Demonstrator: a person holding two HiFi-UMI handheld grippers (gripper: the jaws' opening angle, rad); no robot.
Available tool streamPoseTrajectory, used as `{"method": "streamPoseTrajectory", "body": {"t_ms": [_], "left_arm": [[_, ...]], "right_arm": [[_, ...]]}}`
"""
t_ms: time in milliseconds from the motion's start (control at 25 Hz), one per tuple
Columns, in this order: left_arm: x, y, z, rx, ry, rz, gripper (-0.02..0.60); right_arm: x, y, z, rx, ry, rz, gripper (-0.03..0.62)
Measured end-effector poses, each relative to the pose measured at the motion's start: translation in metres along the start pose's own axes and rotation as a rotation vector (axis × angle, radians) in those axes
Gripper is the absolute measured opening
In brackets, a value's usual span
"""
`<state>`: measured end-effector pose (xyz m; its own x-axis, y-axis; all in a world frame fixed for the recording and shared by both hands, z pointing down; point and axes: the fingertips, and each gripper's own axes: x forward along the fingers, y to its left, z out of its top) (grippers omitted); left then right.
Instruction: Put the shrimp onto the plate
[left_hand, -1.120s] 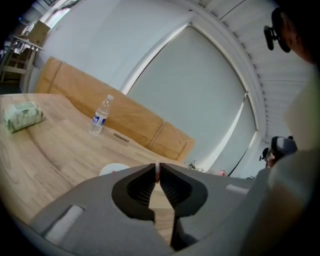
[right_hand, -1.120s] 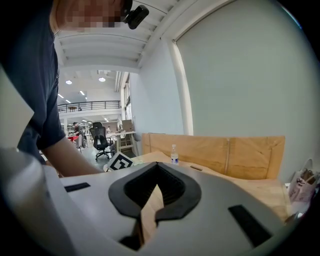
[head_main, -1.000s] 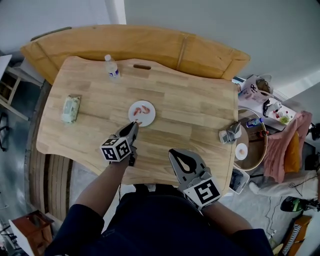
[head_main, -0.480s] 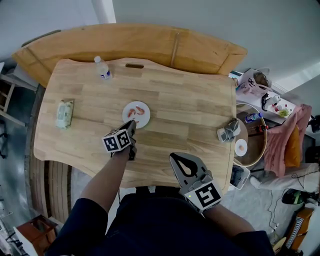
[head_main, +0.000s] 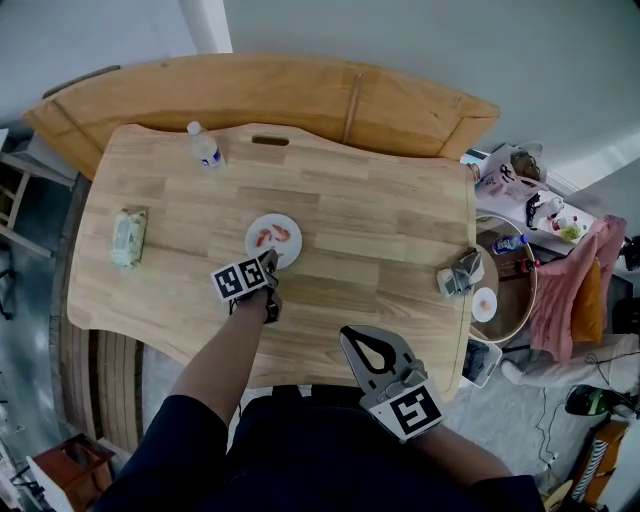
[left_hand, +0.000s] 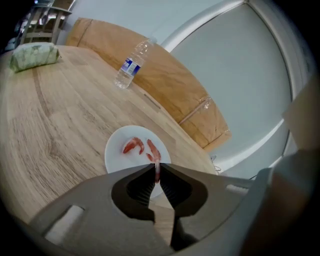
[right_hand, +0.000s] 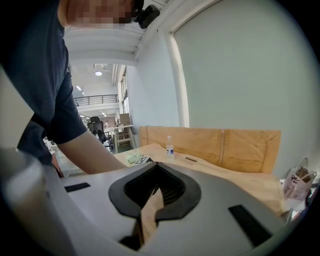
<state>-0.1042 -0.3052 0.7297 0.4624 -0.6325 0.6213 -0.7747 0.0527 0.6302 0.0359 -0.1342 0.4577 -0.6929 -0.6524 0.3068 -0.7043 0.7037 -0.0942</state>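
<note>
Well to the left of the plate (head_main: 288, 246), a green pack (head_main: 128, 238) lies on the counter (head_main: 380, 220). A bottle (head_main: 205, 150) stands beyond the plate, toward the counter's far edge. Both are well apart from the plate and leave the way to it free.

On the plate lie two shrimp, one on its left half (left_hand: 133, 145) and one beside it (left_hand: 152, 150), with bare white below them. The left tool (head_main: 270, 258) hangs at the plate's near rim. Its jaws are drawn narrow on a third shrimp (left_hand: 157, 172), a thin pink strip pinched between the pads. The tips point at the plate's near side, probably so this shrimp can come down on that bare patch and not on the others. I judge the task to be at the placing step, with this shrimp not yet set down.

Right of the plate and nearer the person, the right tool (head_main: 352, 335) hangs at the counter's near edge. Its jaws are together on nothing, seemingly parked clear of the work.
</note>
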Motion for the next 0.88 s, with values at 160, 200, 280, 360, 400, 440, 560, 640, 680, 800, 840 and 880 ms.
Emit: {"method": "streamPoseTrajectory", "body": {"t_ms": [160, 200, 280, 360, 400, 440, 560, 640, 680, 800, 840, 880], "left_arm": [[0.006, 0.001, 0.001, -0.091, -0.018, -0.021, 0.032], [0.008, 0.002, 0.002, -0.108, -0.022, -0.022, 0.032], [0.011, 0.006, 0.002, -0.139, -0.027, -0.017, 0.032], [0.013, 0.010, 0.002, -0.161, -0.029, -0.011, 0.032], [0.014, 0.010, 0.002, -0.168, -0.029, -0.010, 0.032], [0.014, 0.010, 0.002, -0.174, -0.030, -0.011, 0.032], [0.016, 0.011, 0.002, -0.189, -0.032, -0.011, 0.032], [0.016, 0.013, 0.003, -0.184, -0.031, 0.000, 0.032], [0.017, 0.014, 0.003, -0.174, -0.026, 0.010, 0.032], [0.018, 0.017, 0.001, -0.128, -0.006, 0.048, 0.041], [0.018, 0.019, 0.001, -0.108, 0.001, 0.062, 0.045], [0.018, 0.020, 0.000, -0.087, 0.010, 0.077, 0.049]], "right_arm": [[-0.002, 0.005, 0.001, -0.006, 0.003, 0.020, 0.009], [-0.002, 0.005, 0.001, -0.006, 0.003, 0.024, 0.009], [-0.002, 0.006, 0.002, -0.003, 0.002, 0.028, 0.009], [-0.003, 0.007, 0.002, -0.003, 0.000, 0.031, 0.009], [-0.004, 0.007, 0.002, -0.003, 0.000, 0.031, 0.009], [-0.004, 0.007, 0.002, -0.004, 0.000, 0.029, 0.009], [-0.004, 0.007, 0.003, -0.009, -0.005, 0.026, 0.009], [-0.004, 0.009, 0.004, -0.017, -0.007, 0.026, 0.009], [-0.004, 0.009, 0.004, -0.021, -0.007, 0.027, 0.009], [-0.004, 0.010, 0.003, -0.027, -0.004, 0.029, 0.009], [-0.004, 0.009, 0.002, -0.022, -0.002, 0.027, 0.009], [-0.004, 0.009, 0.002, -0.016, -0.002, 0.025, 0.009]]}}
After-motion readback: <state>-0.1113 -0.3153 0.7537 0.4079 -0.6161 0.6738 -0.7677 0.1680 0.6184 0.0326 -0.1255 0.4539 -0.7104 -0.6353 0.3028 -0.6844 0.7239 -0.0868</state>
